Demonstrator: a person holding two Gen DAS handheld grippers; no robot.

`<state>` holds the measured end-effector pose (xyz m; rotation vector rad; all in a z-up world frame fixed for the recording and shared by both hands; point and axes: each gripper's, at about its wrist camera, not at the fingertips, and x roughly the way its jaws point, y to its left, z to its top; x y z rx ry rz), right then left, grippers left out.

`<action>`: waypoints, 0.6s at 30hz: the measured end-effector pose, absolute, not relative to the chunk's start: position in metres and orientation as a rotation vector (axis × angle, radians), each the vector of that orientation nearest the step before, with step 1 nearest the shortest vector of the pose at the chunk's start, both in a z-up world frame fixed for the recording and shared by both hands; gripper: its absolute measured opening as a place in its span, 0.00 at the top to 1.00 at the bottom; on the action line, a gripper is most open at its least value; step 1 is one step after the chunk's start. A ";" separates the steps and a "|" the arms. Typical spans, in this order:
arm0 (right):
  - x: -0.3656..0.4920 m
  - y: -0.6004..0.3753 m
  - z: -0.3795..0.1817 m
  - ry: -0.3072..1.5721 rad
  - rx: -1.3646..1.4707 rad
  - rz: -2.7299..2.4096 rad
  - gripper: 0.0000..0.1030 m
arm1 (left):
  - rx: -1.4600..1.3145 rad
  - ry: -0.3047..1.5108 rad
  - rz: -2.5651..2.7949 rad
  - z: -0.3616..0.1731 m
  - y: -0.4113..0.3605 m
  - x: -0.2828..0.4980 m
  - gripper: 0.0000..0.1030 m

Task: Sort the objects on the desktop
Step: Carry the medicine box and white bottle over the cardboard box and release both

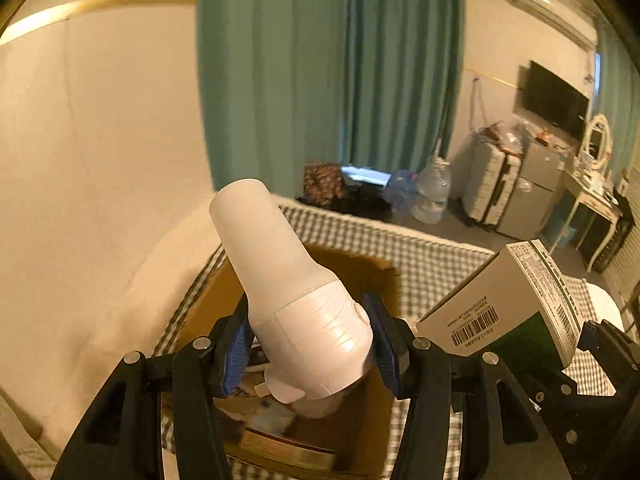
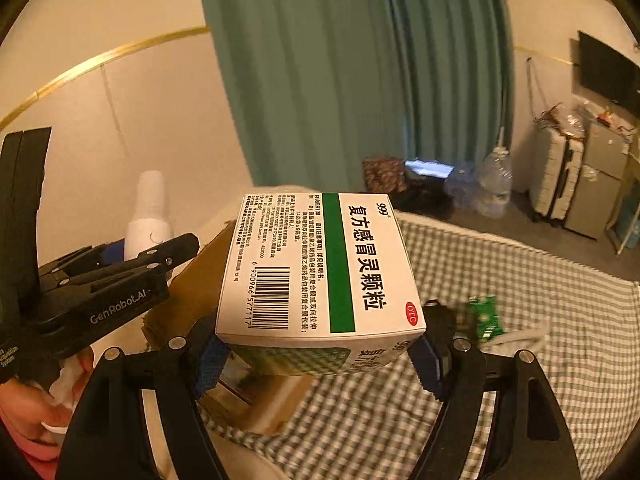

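A: Two claws loaded. Our left claw (image 1: 310,344) pinches the white bottle (image 1: 288,292) around its wide body, neck tilted up and away, directly above the open cardboard box (image 1: 208,308).

B: And our right claw (image 2: 320,356)?

A: Pressed onto the medicine box (image 2: 320,268) by its side faces, held level just right of the carton (barcode face up, so the label reads clearly).

B: Why hover both there?

A: We judge the carton is the sorting bin; it sits on the checked bedspread (image 2: 520,320). A small green item (image 2: 484,316) lies unsorted further right.
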<state>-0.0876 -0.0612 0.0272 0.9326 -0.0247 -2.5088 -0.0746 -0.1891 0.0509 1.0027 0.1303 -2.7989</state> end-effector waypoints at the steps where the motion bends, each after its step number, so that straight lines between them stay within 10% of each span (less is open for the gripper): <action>1: -0.091 -0.067 0.023 -0.023 0.945 -2.498 0.26 | 1.015 0.139 -2.782 0.044 -0.196 -0.078 0.47; 12: -0.130 -0.125 -0.017 -0.093 1.000 -2.476 0.23 | 1.166 0.193 -2.707 -0.017 -0.230 -0.109 0.46; 18: -0.137 -0.113 0.000 -0.238 0.921 -2.503 0.09 | 1.083 0.116 -2.722 -0.015 -0.232 -0.100 0.06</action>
